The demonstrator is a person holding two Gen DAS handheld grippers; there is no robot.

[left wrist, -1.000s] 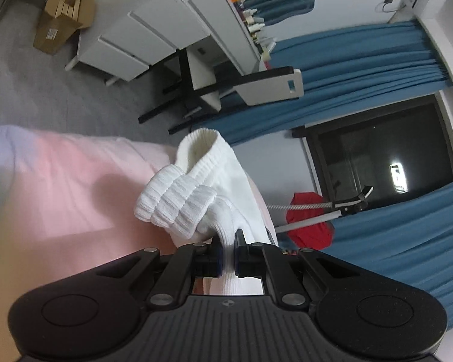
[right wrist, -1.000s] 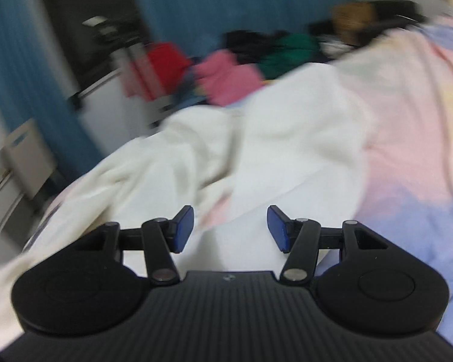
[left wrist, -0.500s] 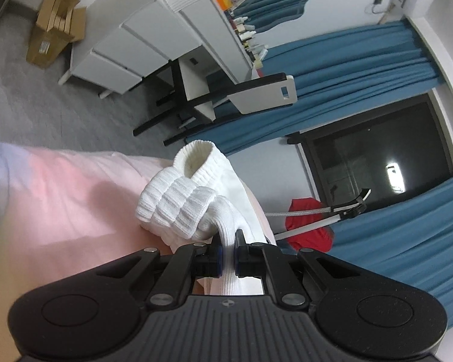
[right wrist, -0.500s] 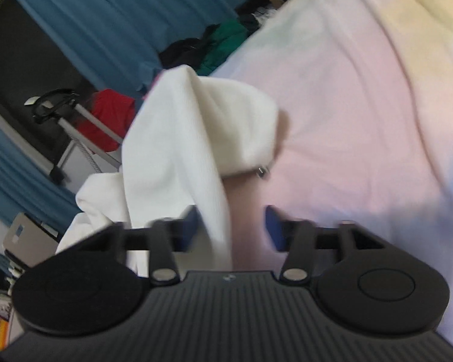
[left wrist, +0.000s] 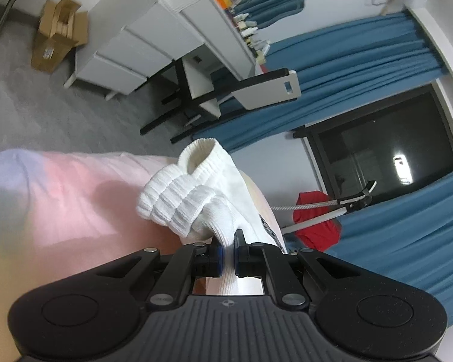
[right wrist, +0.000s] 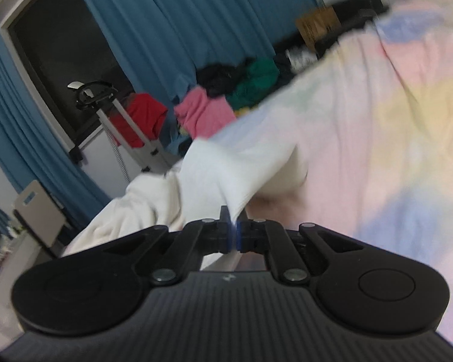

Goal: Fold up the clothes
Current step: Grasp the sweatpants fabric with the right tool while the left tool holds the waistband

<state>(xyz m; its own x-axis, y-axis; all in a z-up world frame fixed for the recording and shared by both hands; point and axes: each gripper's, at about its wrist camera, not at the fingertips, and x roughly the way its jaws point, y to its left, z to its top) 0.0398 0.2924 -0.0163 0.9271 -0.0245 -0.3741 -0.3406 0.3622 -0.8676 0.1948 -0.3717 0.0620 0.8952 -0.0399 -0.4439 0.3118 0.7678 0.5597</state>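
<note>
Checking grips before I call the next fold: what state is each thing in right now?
left tongs: shut on the white garment's ribbed edge
right tongs: just closed, shut on the white garment
white garment: bunched, lifted off the pastel bedsheet at both pinches
chair: pushed under the desk

The left hand-held gripper (left wrist: 229, 252) points slightly downward, its jaws pinched tight on white cloth. The right hand-held gripper (right wrist: 234, 235), tilted down likewise, has just been closing and now clamps white fabric too
</note>
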